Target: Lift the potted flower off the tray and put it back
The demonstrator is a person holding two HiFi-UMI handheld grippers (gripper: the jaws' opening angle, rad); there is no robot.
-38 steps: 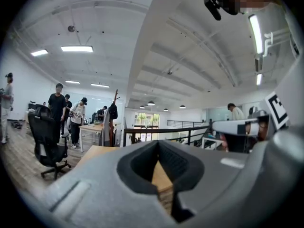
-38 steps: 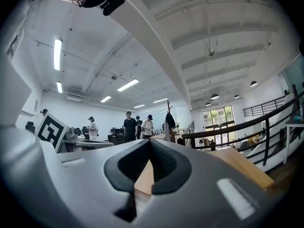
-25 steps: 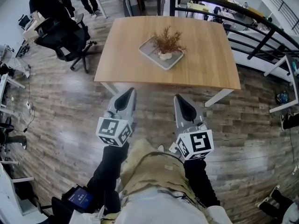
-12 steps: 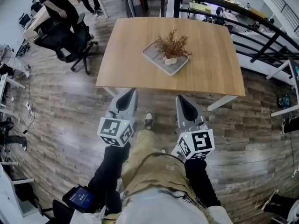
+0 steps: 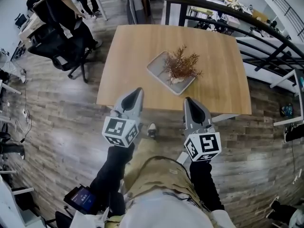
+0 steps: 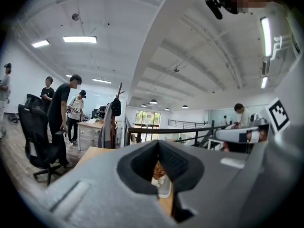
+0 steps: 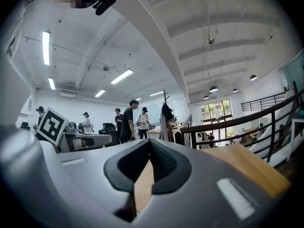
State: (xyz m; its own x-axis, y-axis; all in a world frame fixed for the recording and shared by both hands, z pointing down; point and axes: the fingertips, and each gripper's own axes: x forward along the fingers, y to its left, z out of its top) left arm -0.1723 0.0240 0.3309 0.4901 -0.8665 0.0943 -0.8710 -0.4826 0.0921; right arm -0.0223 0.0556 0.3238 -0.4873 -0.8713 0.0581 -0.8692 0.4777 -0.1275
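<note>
Head view steeply down, gripper views level, sharing table (image 5: pixel 223 80)

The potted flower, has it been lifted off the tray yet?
Nothing is done yet: the potted flower sits on its tray on the table. In hand: the left gripper and right gripper, both shut and empty, point toward the table. Left to do: grab it, lift it, put it back.

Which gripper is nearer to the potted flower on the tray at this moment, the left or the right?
Right. The right gripper is at the table's near edge, almost straight before the potted flower; the left gripper is farther off to its left.
</note>
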